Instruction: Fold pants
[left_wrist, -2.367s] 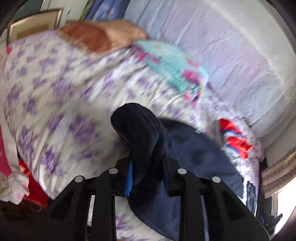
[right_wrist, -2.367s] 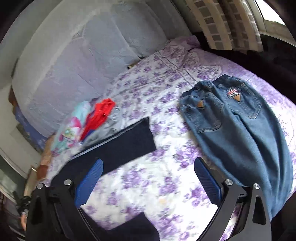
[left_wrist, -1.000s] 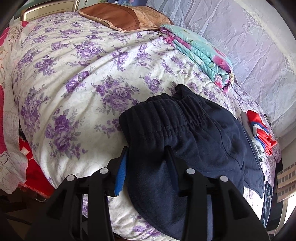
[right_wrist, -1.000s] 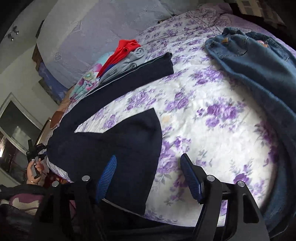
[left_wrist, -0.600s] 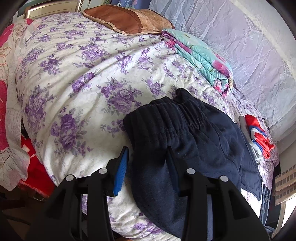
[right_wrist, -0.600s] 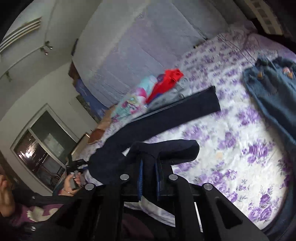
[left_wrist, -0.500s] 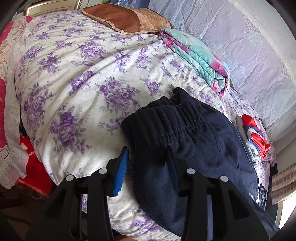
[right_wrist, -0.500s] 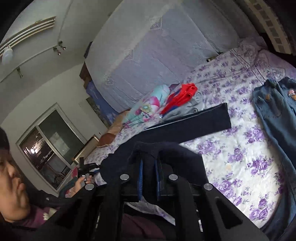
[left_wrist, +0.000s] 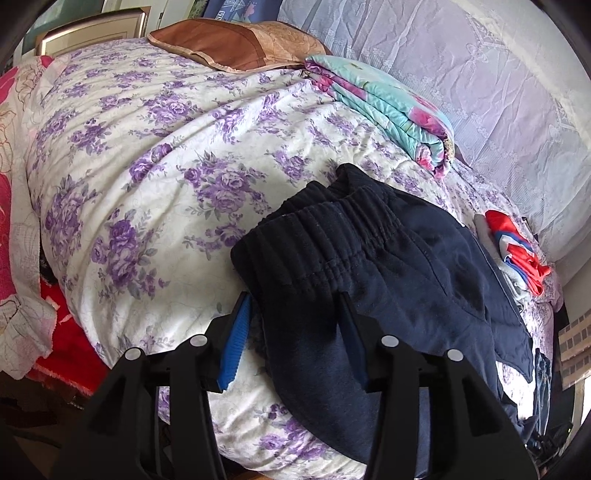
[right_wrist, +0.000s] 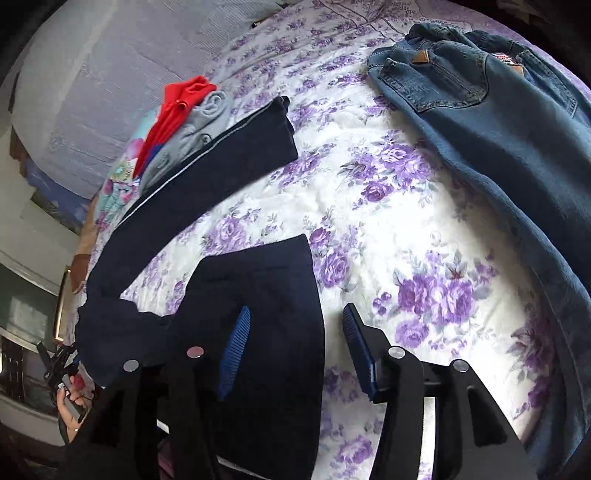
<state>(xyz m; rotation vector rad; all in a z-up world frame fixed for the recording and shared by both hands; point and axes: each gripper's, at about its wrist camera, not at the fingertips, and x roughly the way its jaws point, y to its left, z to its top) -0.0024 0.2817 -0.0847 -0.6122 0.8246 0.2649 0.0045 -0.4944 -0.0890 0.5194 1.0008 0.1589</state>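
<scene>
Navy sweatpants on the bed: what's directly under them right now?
The navy sweatpants lie on the purple-floral bedspread, which shows all around them and between the two legs. Anything beneath the fabric itself is covered.

Both views are sharp, free of motion blur, with strong fisheye bending and black vignette corners. Daylight falls bright on the floral bedspread (right_wrist: 369, 206), nearly washing out its white ground beside the jeans (right_wrist: 517, 122). The navy pants (left_wrist: 369, 280) read very dark, their folds barely distinguishable in shadow.
</scene>
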